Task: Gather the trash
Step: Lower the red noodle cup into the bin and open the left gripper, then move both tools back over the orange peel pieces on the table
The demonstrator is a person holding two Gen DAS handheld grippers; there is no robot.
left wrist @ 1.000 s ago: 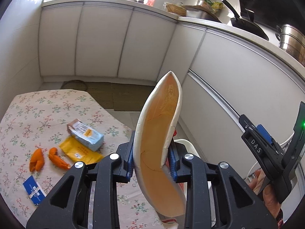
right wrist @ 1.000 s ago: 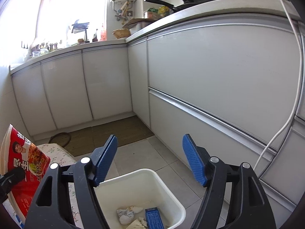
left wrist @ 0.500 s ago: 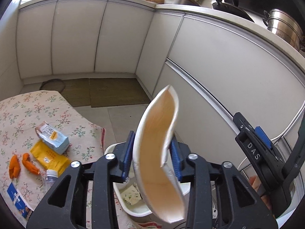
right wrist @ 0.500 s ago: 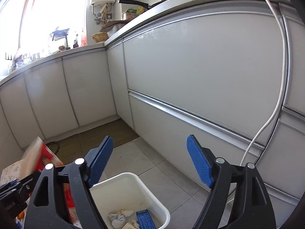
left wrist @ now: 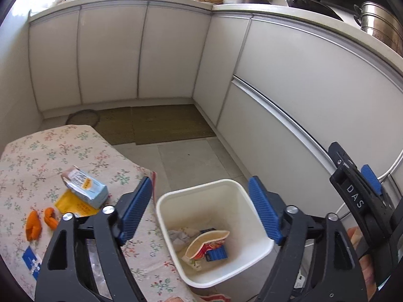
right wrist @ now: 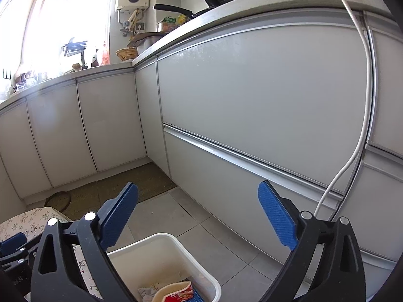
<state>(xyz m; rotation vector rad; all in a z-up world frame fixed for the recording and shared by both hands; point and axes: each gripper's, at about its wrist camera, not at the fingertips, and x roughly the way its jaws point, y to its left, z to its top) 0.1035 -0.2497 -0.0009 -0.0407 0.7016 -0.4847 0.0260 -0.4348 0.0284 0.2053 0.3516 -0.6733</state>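
My left gripper [left wrist: 199, 180] hovers over the white bin [left wrist: 264, 248], its jaws opening with nothing between them. A crushed paper noodle bowl [left wrist: 207, 242] lies inside the bin on crumpled tissue and a blue pack. My right gripper [right wrist: 198, 185] is also over the bin [right wrist: 176, 242], jaws opening and empty; the bowl [right wrist: 173, 293] shows below it. On the floral table [left wrist: 37, 156] lie a light-blue carton [left wrist: 85, 187], a yellow packet [left wrist: 71, 207], orange peels [left wrist: 34, 224] and a blue card [left wrist: 31, 261].
White kitchen cabinets [left wrist: 289, 80] wrap around the back and right. A brown mat [left wrist: 156, 123] covers the tiled floor ahead. A white cable [right wrist: 352, 156] hangs down the cabinet front. A person's hand [left wrist: 362, 256] holds the right gripper's handle at the far right.
The left jaws spread and let go of the paper bowl, which dropped into the bin. The left gripper shifted right over the bin. The right jaws widened too.
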